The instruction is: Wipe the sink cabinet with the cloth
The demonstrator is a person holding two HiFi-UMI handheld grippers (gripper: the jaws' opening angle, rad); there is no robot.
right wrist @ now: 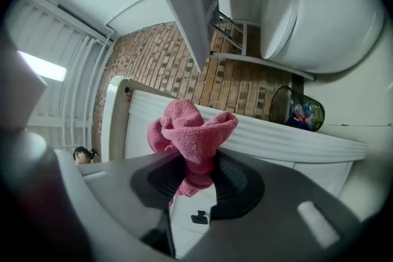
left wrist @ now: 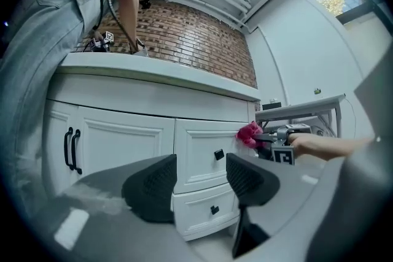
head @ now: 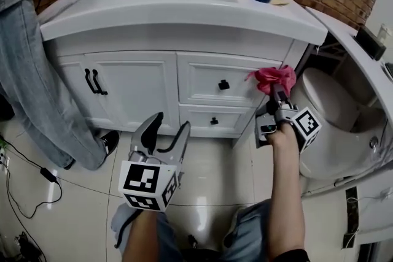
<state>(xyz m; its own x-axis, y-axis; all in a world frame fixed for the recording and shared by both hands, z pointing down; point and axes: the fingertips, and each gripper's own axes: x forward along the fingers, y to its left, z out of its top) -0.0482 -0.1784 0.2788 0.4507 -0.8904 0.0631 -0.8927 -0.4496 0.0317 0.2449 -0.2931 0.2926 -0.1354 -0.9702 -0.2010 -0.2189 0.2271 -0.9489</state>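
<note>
- Person's leg (head: 37, 95) stands at far left, beside the sink cabinet (head: 132, 86); plays no part.
- Left gripper (head: 171, 127): jaws wide apart, nothing between them. Held low before the doors, tips angled up. Judged idle, clear of the wiping side.
- Cloth (head: 273, 78): pink, bunched, at the top drawer's (head: 206, 73) upper right corner; contact uncertain.
- Right gripper (head: 277, 94): jaws clamped on the cloth's lower part, with the wad protruding ahead so fabric, not jaws, meets the panel. Forearm stretched forward.
- Toilet (head: 334, 113) close on the right; likely limits sideways strokes.
</note>
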